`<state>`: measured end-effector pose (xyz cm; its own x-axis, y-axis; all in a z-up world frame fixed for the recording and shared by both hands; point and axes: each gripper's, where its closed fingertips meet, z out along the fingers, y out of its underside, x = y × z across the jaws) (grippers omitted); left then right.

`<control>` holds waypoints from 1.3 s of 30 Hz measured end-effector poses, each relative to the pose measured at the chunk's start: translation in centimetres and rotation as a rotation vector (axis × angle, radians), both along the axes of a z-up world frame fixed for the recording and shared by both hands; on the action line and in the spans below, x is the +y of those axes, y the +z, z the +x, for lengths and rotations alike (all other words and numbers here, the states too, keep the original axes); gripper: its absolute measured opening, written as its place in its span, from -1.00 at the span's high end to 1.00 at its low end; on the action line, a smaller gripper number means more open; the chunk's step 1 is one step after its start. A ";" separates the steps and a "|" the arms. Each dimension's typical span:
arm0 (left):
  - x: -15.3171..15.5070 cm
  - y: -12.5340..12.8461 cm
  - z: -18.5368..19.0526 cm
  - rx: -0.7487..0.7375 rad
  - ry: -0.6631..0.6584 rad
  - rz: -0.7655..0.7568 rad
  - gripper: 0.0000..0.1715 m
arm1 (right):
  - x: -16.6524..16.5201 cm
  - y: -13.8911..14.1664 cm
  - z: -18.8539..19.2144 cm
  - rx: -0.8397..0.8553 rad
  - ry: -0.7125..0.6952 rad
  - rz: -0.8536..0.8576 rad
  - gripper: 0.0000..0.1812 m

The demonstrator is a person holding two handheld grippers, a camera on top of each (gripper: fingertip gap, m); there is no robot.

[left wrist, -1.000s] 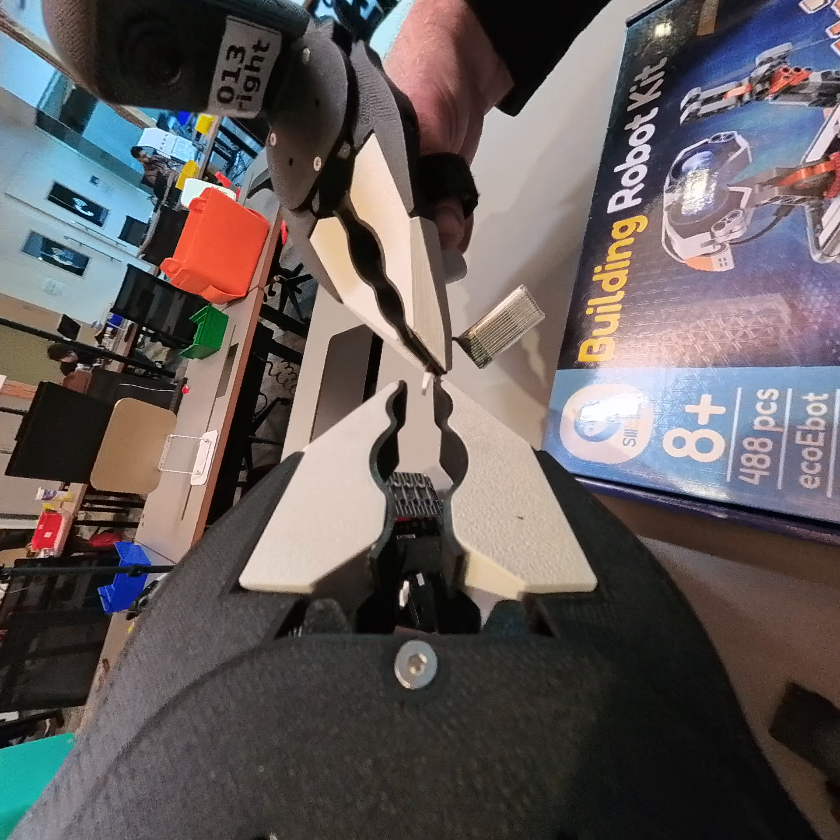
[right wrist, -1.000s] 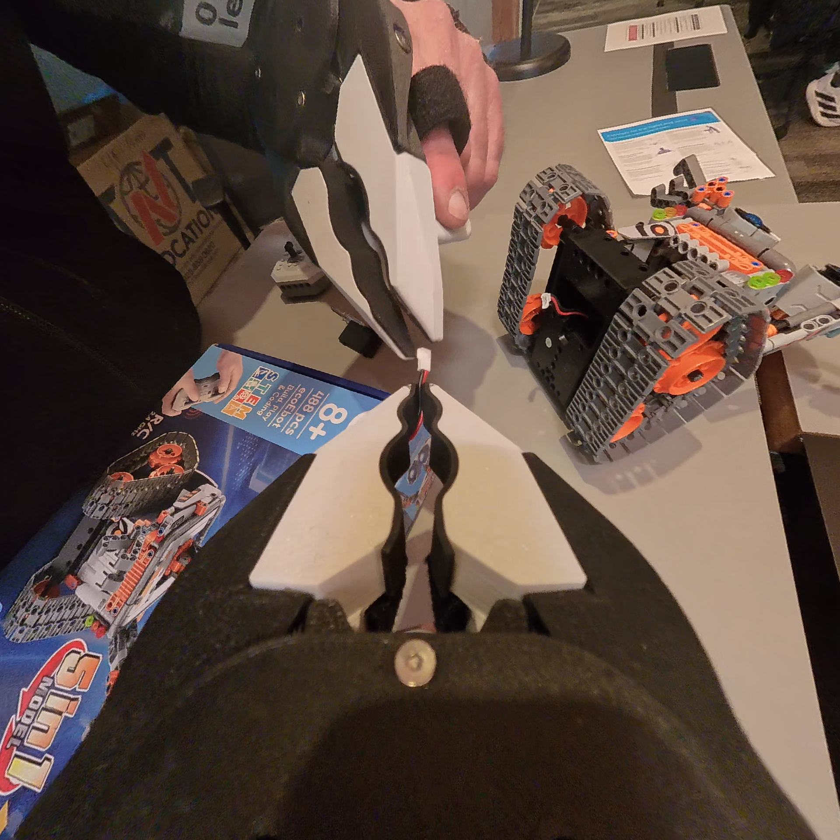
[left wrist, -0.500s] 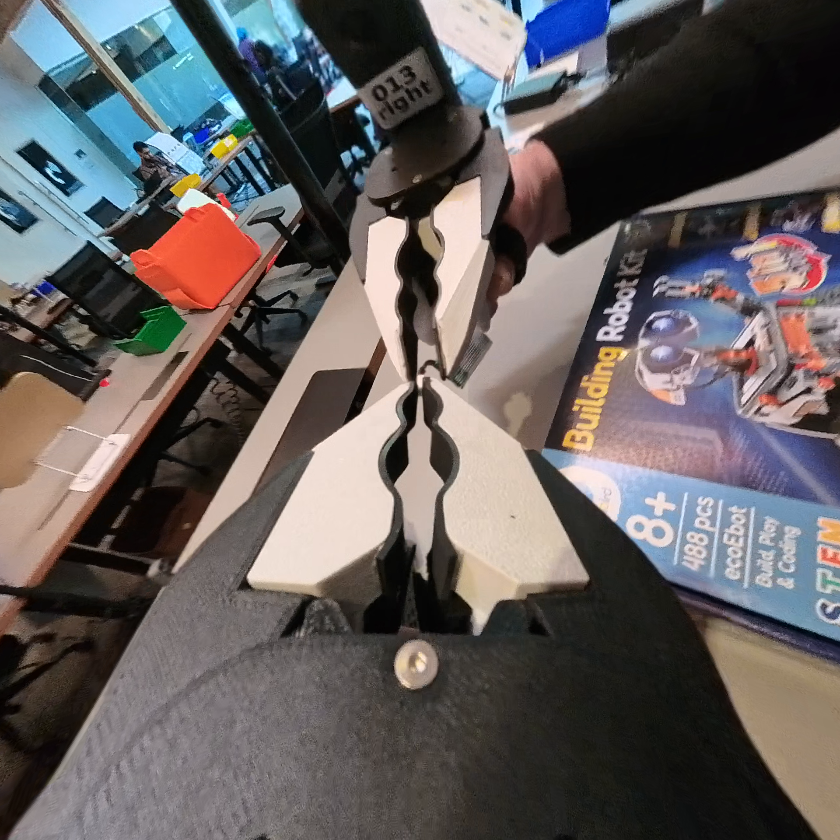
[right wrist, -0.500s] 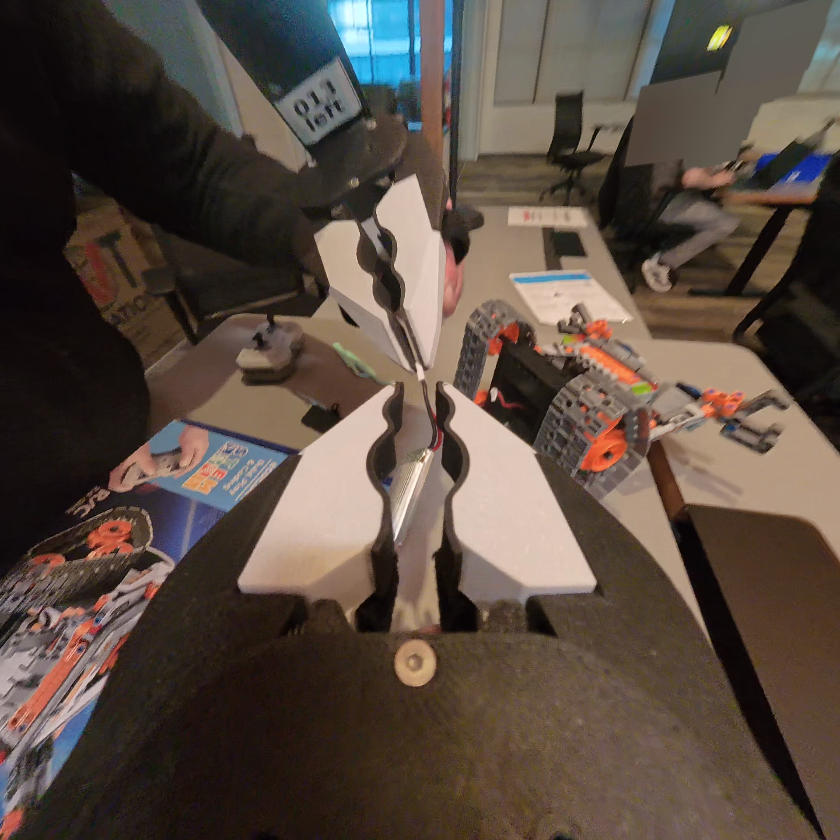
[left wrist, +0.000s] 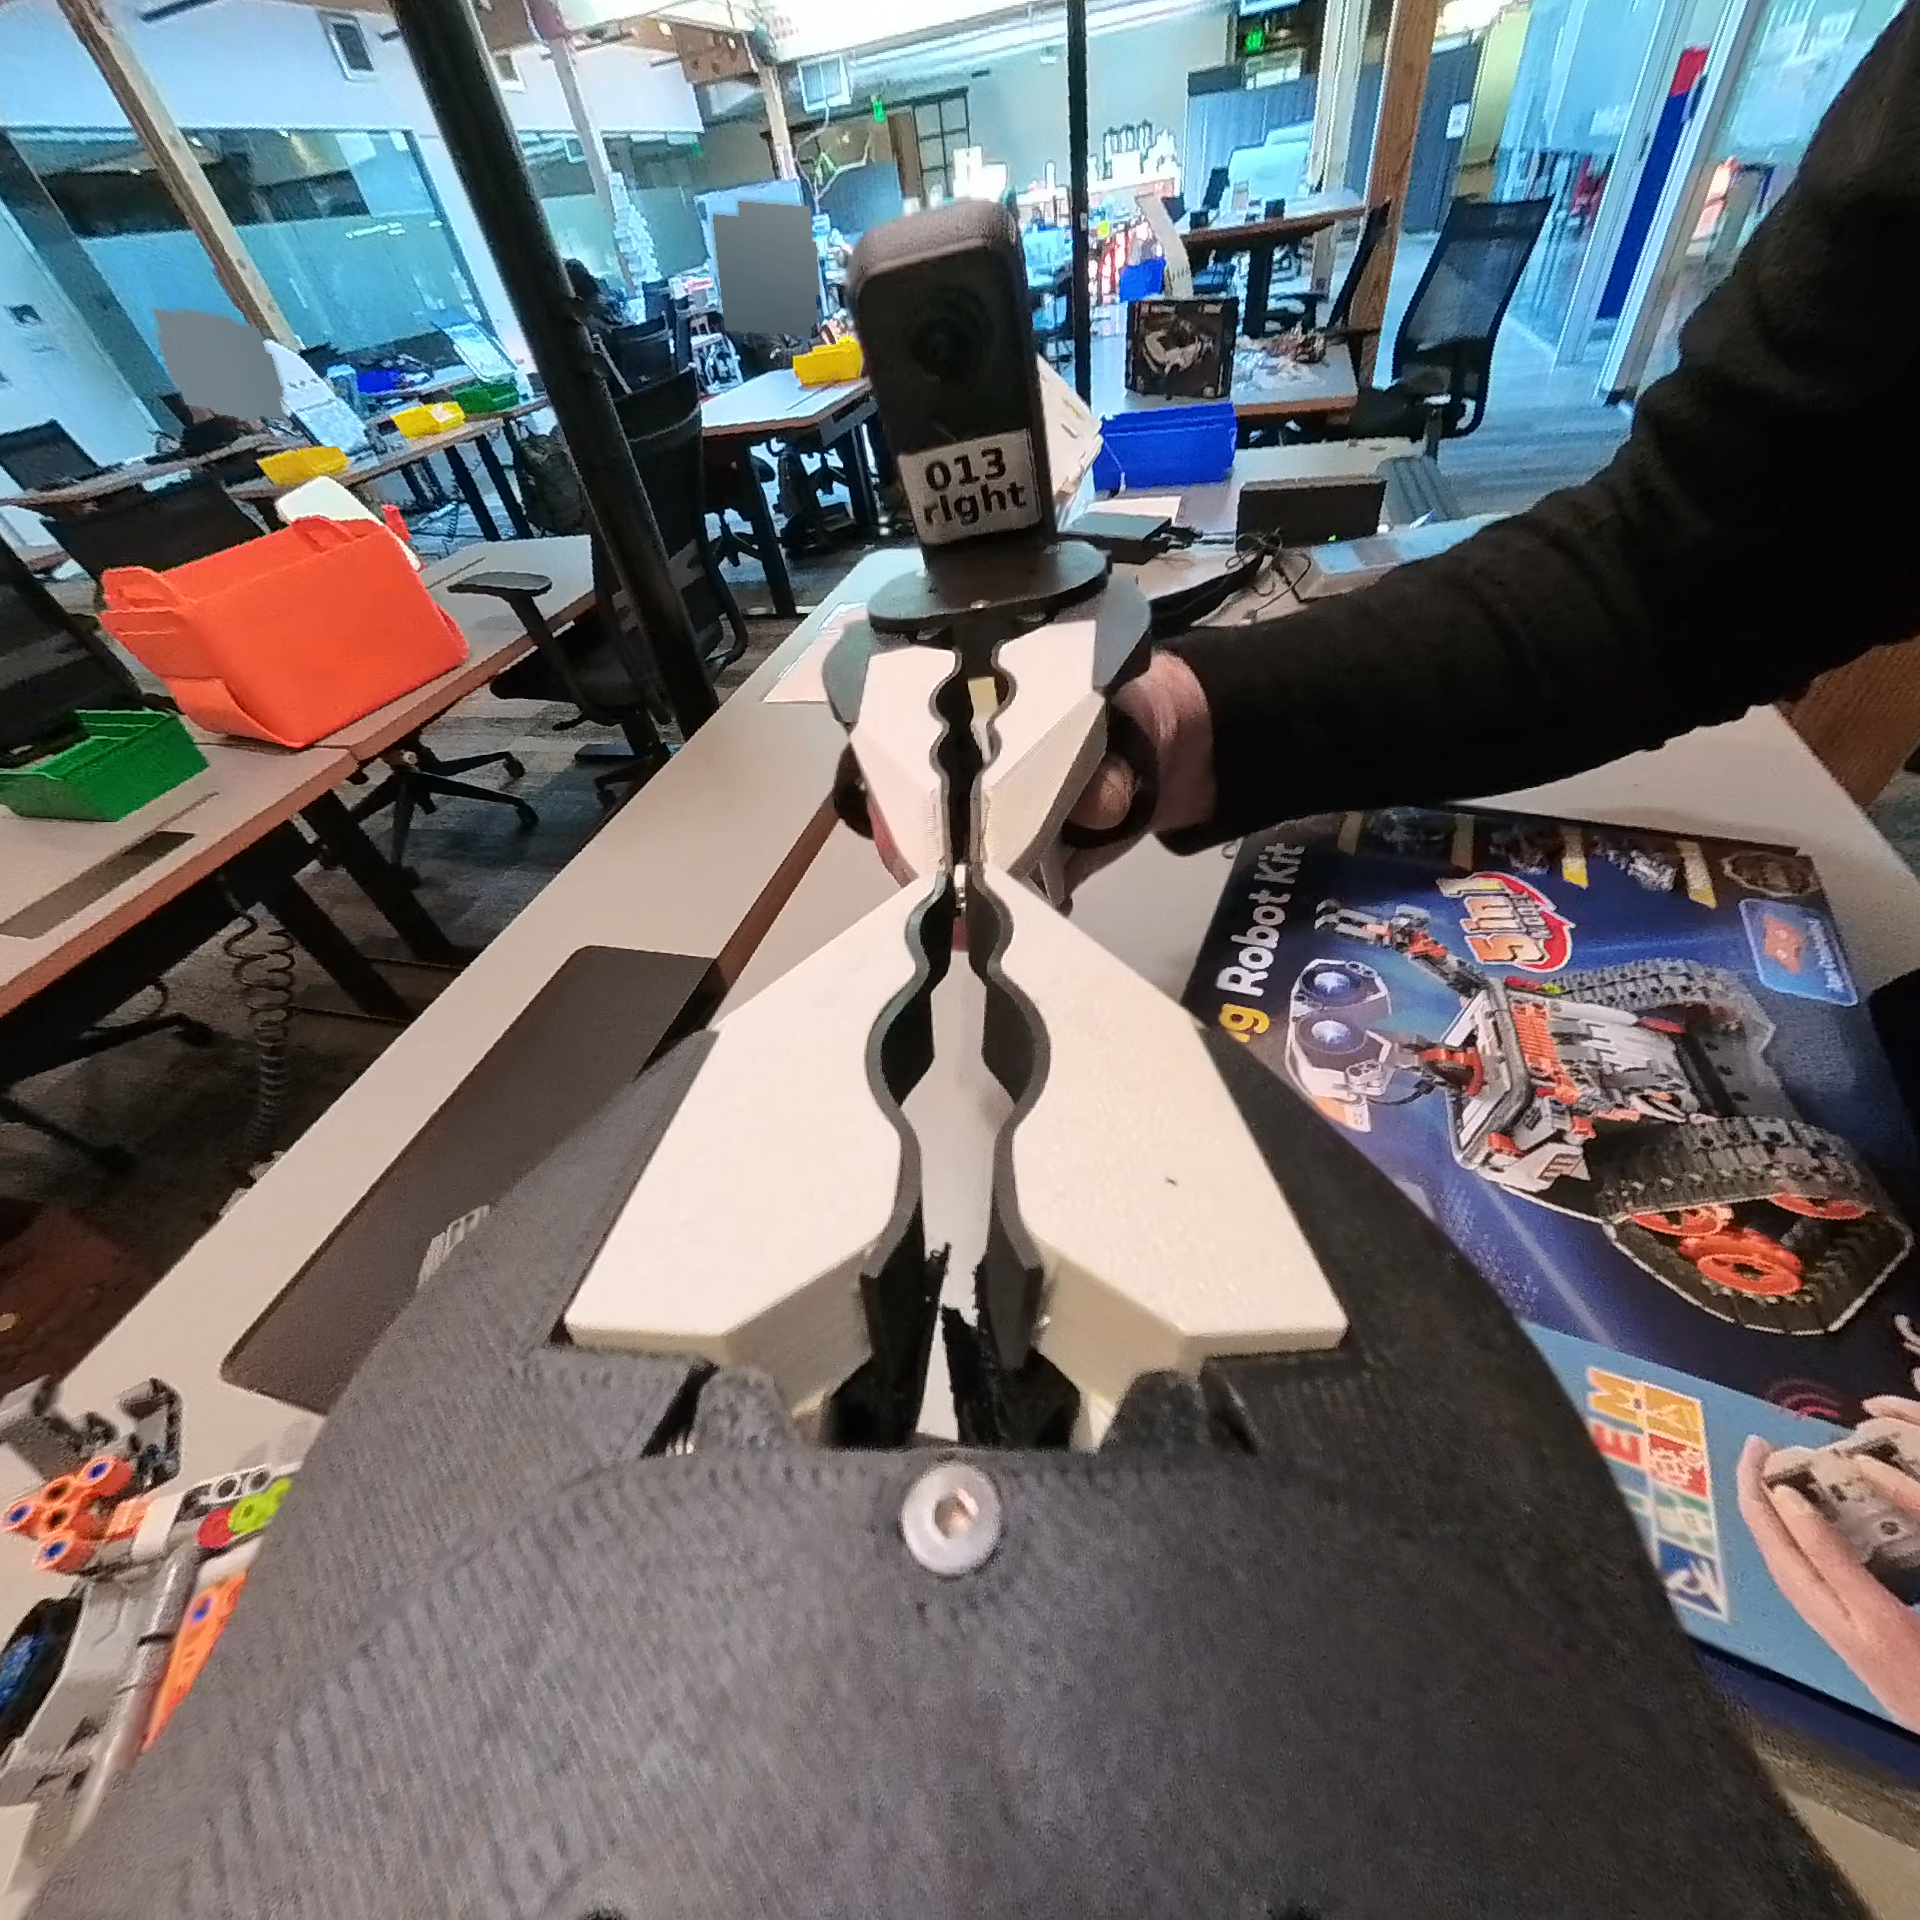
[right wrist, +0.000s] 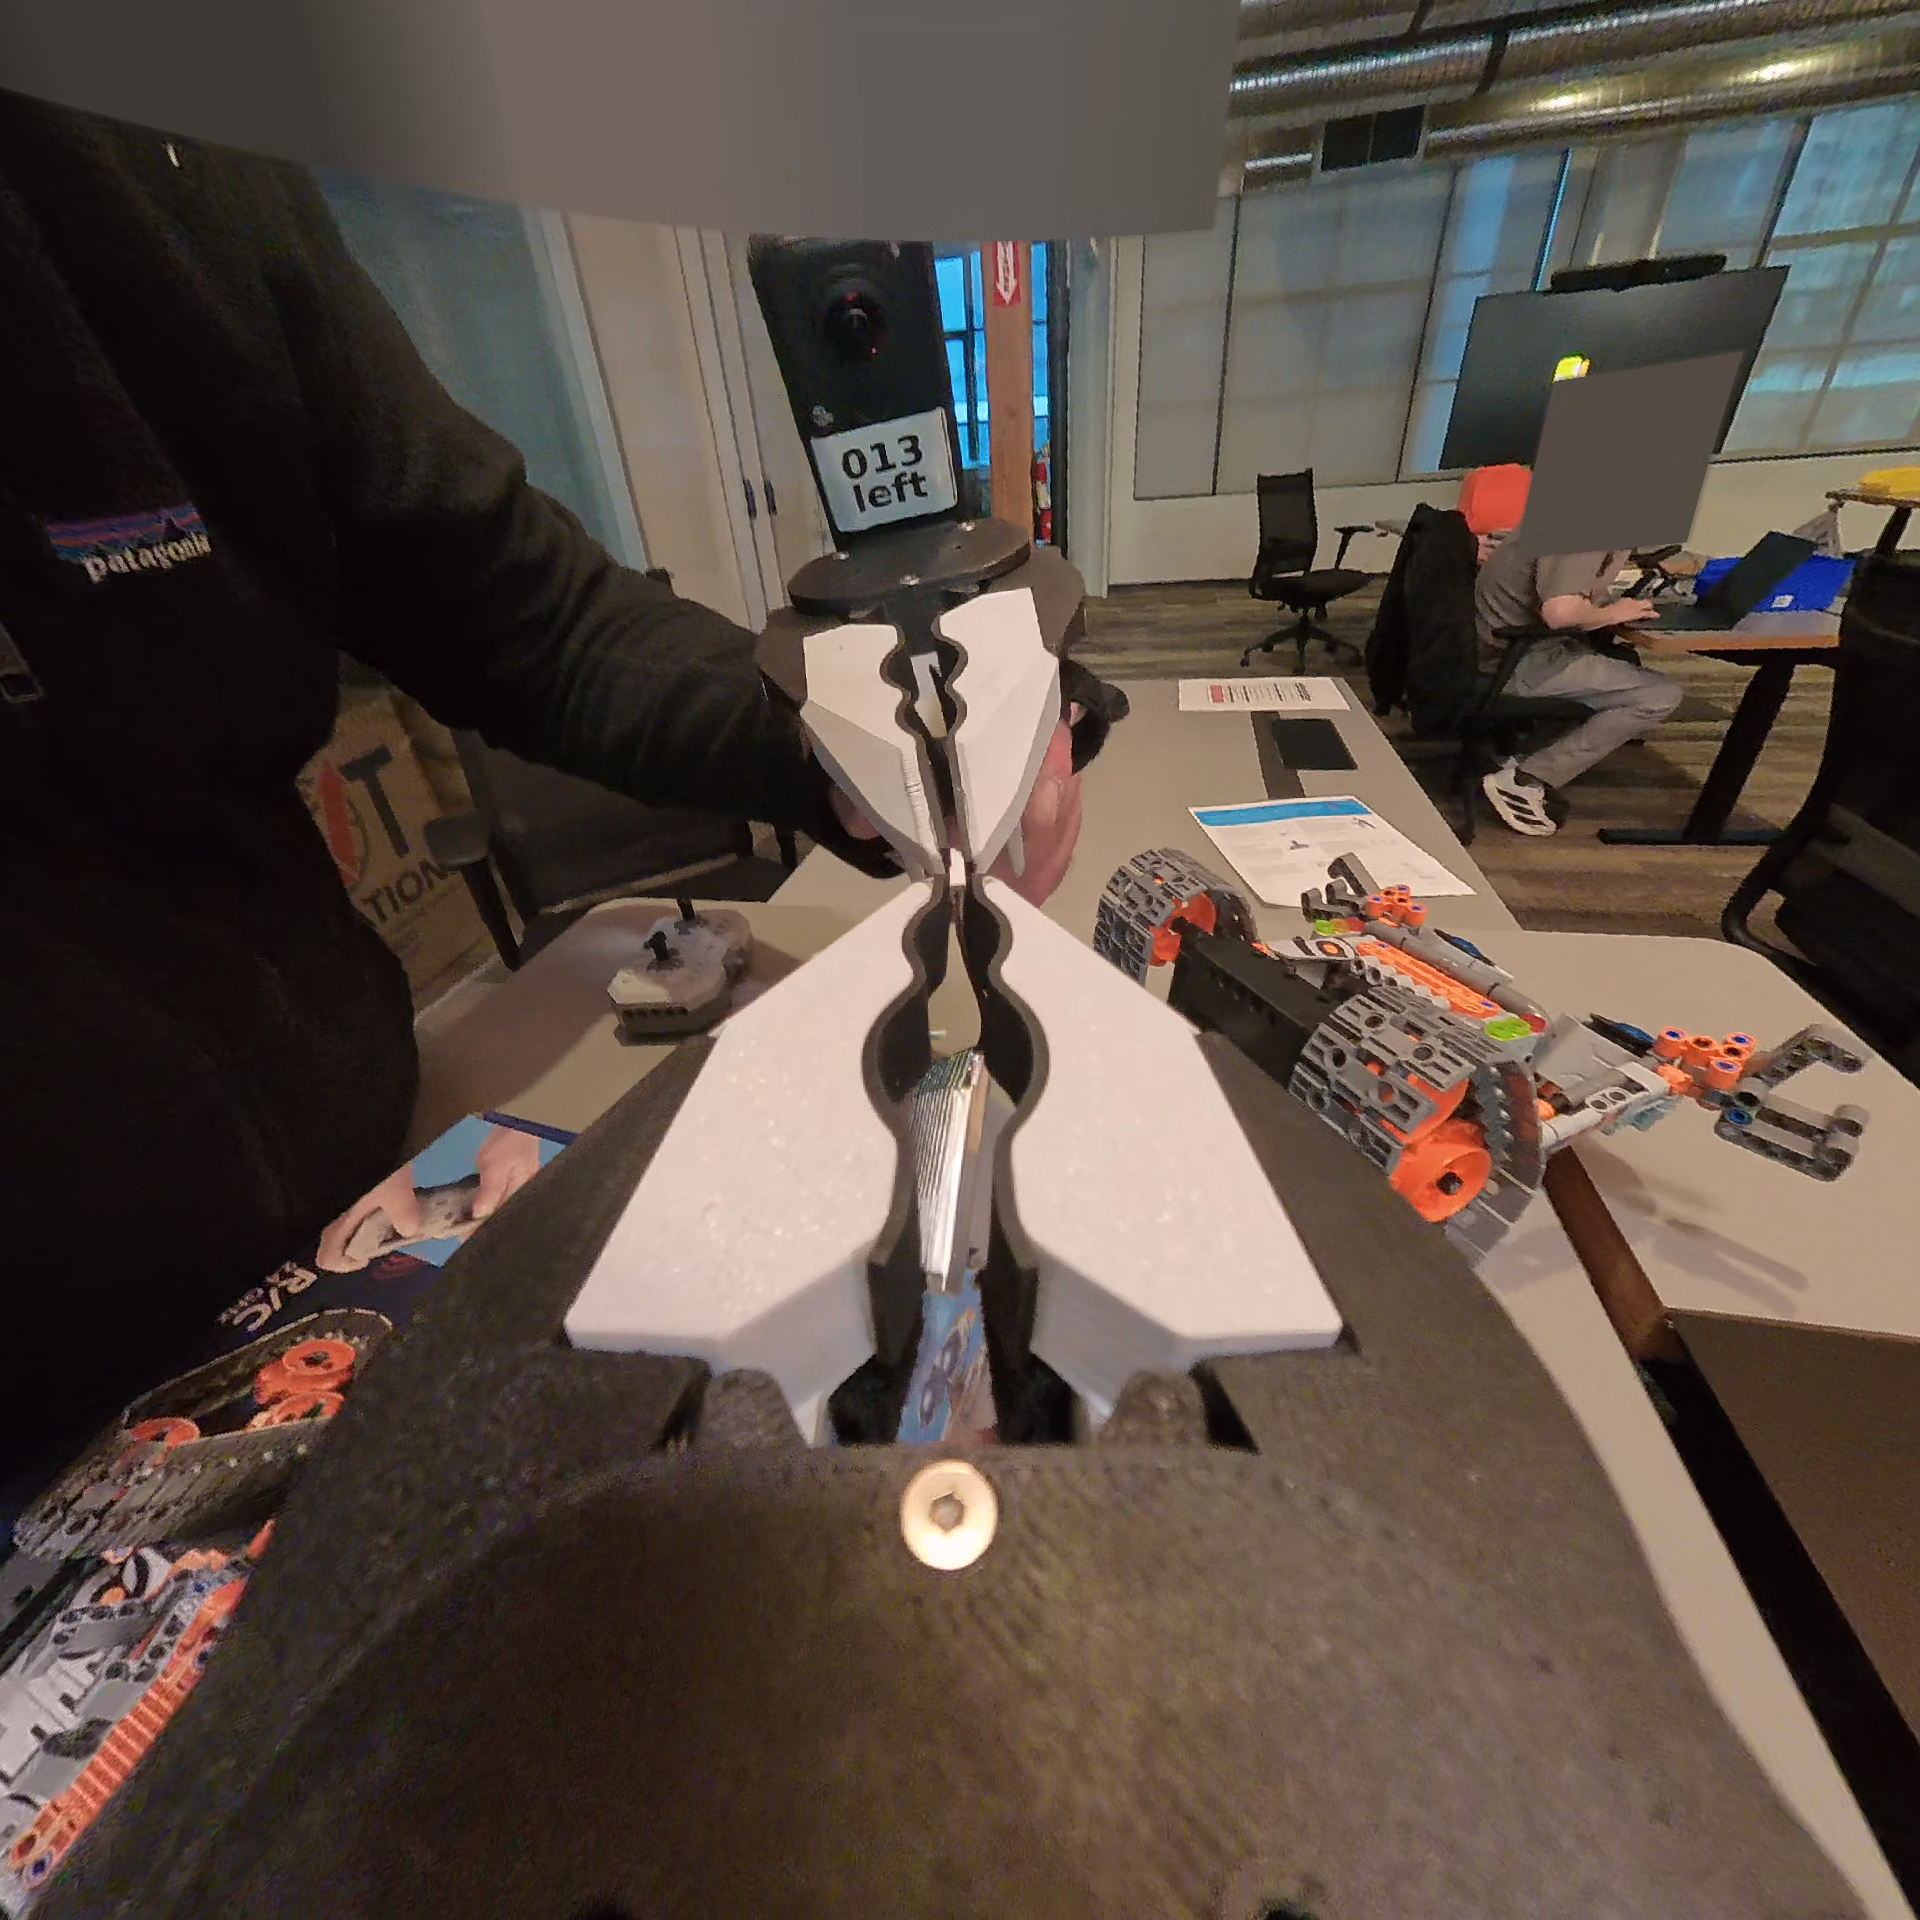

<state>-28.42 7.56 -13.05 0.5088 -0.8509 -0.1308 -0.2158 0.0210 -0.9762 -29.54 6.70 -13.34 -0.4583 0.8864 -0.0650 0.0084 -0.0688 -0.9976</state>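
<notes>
Right gripper: jaws nearly closed, clamped on a small silver battery pack that sits in the gap between the 2 fingers, long axis along the fingers, its thin wire running forward to the tips. Left gripper: jaws narrow, tips pinched together on something small at the very tip, looks like the white plug on that wire but too small to be sure. The 2 grippers face each other tip to tip, touching or almost, both held above the table, so the wire end lies dead ahead of both pairs of jaws. Below and to the left of the right jaws lies a blue robot kit box, flat on the table; in the left wrist view the same box is to the right of the jaws. To the right of the right jaws, near: a grey and orange tracked robot model with a claw arm stretched out. To the left, a small grey joystick remote. Farther off past the model, a printed sheet. Nothing stands between the 2 grippers.
</notes>
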 end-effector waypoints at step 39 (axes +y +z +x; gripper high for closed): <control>3.1 -12.9 -11.8 0.907 0.696 0.182 1.00 | 3.0 -10.8 -7.8 -0.318 -0.254 0.576 1.00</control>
